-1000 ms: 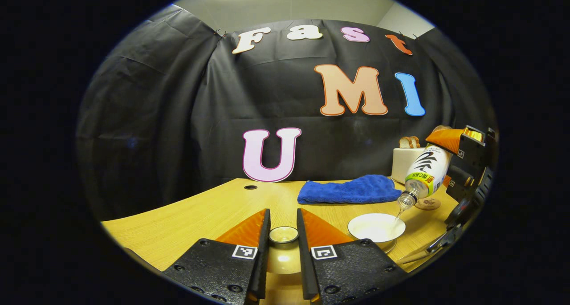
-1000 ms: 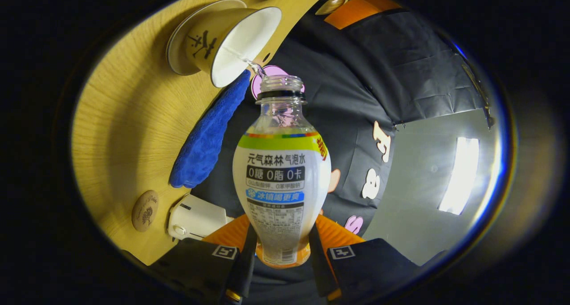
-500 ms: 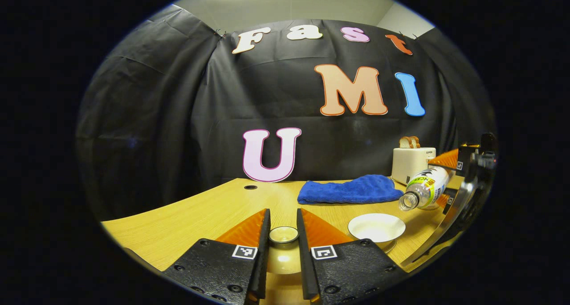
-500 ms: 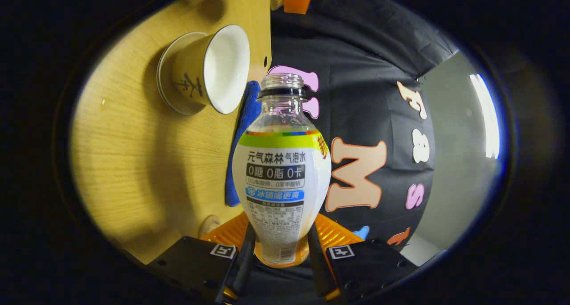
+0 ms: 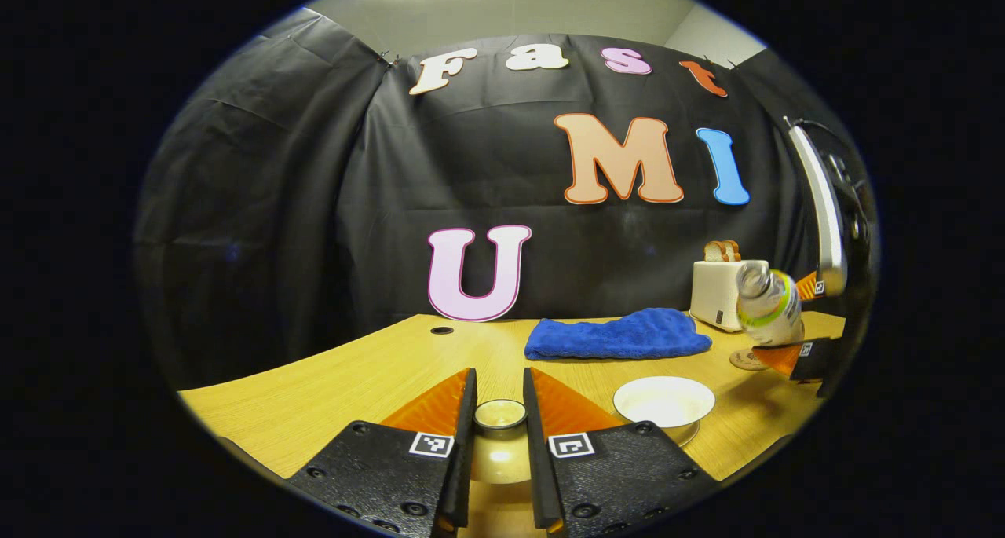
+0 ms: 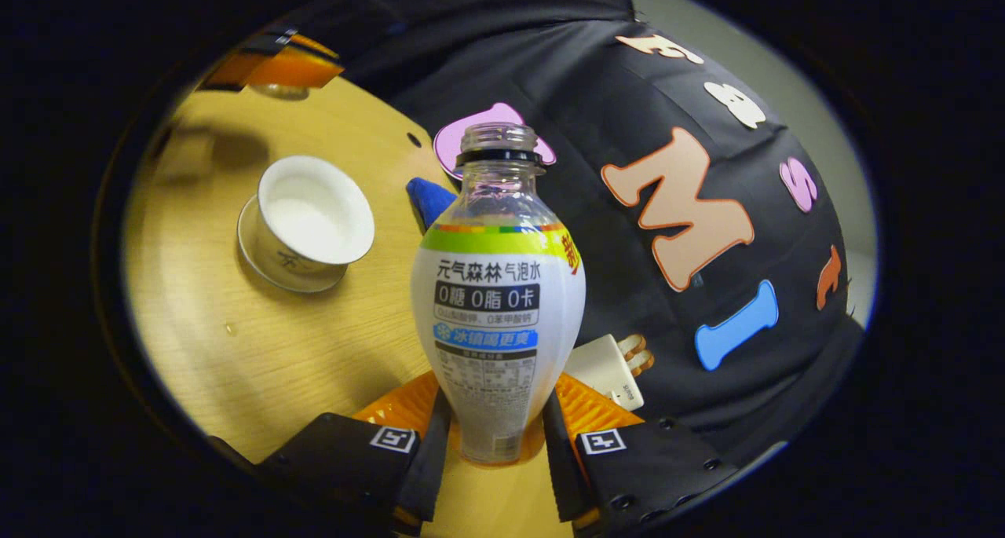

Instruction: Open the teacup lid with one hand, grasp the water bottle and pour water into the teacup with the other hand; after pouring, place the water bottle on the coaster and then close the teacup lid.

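Holding the lid by its knob, the left claw sits closed on it near the table's front edge; bare wood stretches left. One teacup stands open on its saucer, toward the right edge. One bottle, uncapped, is pinched at its base between both fingers of the right claw, long axis tilted, neck up, above one coaster. One blue cloth and one toaster line the rear edge.
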